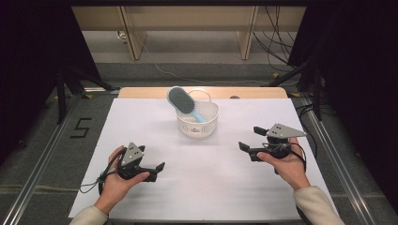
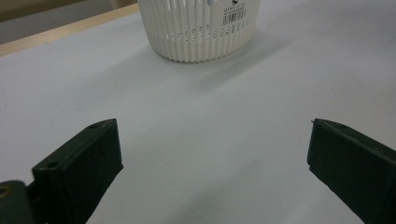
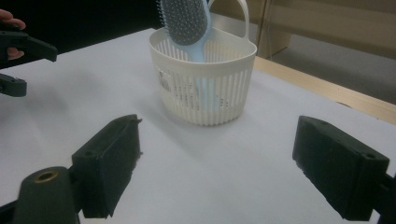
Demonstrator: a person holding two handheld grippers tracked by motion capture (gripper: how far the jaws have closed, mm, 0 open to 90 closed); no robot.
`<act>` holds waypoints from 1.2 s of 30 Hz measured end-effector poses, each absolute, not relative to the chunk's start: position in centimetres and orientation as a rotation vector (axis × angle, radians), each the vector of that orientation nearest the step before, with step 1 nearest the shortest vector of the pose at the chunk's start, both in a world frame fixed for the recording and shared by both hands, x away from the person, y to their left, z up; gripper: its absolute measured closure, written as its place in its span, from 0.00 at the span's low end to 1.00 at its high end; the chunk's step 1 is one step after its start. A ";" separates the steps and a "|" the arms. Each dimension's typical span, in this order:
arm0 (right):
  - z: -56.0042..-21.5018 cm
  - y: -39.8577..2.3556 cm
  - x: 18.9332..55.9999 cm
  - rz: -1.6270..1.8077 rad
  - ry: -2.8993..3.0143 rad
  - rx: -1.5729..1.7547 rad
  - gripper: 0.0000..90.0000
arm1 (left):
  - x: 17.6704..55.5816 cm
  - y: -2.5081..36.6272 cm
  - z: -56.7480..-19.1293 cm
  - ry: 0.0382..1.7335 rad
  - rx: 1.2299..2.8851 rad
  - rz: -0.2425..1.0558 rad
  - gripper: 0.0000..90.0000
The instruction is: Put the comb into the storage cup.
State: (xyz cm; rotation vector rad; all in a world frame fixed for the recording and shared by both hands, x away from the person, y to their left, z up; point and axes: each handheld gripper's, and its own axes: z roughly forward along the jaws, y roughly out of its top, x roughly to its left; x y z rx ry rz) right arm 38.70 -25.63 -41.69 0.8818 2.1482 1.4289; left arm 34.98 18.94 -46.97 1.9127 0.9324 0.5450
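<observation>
A white slatted basket [image 1: 197, 128] with a loop handle stands at the back middle of the white sheet. A light blue hairbrush [image 1: 181, 100] stands in it handle down, its bristled head leaning over the left rim. My left gripper [image 1: 157, 171] is held low at the front left, open, nothing between its jaws. My right gripper [image 1: 249, 138] is at the right, open and empty, pointing toward the basket. The left gripper view has the basket [image 2: 201, 32] beyond the open left gripper [image 2: 211, 125]. The right gripper view shows basket [image 3: 205, 93] and brush [image 3: 184, 18] past the right gripper [image 3: 218, 122].
A white sheet [image 1: 206, 187] covers the table, with a strip of bare wood [image 1: 141, 92] at its far edge. Metal rails [image 1: 42, 154] run along both sides. Wooden furniture legs [image 1: 133, 42], cables and black stands are on the floor behind.
</observation>
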 end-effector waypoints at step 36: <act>-44.7 -28.5 36.1 1.430 2.141 0.937 0.19 | 34.9 18.9 -46.9 0.933 1.920 0.550 0.03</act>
